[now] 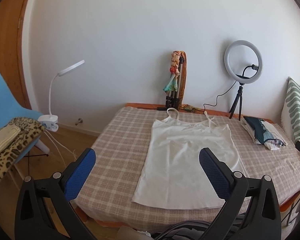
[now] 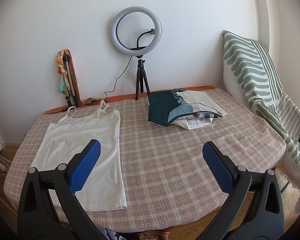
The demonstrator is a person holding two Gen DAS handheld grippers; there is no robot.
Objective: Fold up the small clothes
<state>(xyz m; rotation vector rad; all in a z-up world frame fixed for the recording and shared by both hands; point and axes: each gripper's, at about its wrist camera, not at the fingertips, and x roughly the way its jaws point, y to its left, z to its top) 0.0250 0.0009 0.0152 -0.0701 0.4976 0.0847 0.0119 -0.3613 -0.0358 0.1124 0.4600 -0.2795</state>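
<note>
A white strappy top (image 1: 187, 160) lies flat on the checked table (image 1: 120, 140), straps toward the wall, hem toward me. My left gripper (image 1: 148, 156) hovers open above the near edge, its right pad over the top's lower right part, nothing between the pads. In the right wrist view the same top (image 2: 80, 146) lies at the left of the table (image 2: 170, 160). My right gripper (image 2: 151, 150) hangs open over bare cloth to the right of the top, its left pad over the top's right side. A stack of folded clothes (image 2: 180, 108) sits at the back right.
A ring light on a small tripod (image 2: 137, 34) and a folded tripod with scarves (image 2: 67, 80) stand against the wall. A green-striped cushion (image 2: 256, 70) leans at the right. Left of the table are a blue chair with leopard-print cloth (image 1: 12, 138) and a clip lamp (image 1: 54, 100).
</note>
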